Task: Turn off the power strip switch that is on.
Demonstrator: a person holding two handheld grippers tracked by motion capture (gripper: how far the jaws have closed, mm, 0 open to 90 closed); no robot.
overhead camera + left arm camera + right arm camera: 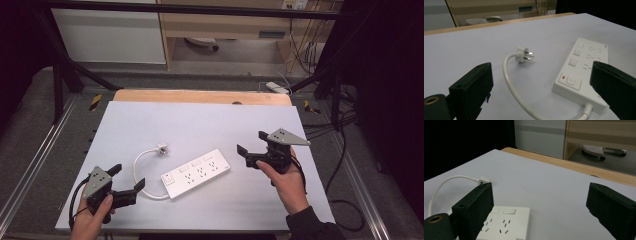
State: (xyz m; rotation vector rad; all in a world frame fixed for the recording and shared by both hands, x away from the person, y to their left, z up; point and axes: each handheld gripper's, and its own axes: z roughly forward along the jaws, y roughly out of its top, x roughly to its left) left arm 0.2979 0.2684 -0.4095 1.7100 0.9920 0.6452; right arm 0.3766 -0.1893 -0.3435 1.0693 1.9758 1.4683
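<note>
White counter point(150, 125) carries a rigid, light, slick power strip point(196, 173) with bendy cord point(137, 172); both spread grippers, left point(129, 181) and right point(251, 145), probably best pinch its long sides.

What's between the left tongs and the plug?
Nothing visible. The left tongs are open; bare white table separates them from the plug, with only the power strip's own cable curving alongside.

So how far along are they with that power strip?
Barely begun. The power strip lies flat on the table, its plug loose beside it, nothing plugged in. The left gripper and right gripper hover open at either end, holding nothing. Any grasping is left.
</note>
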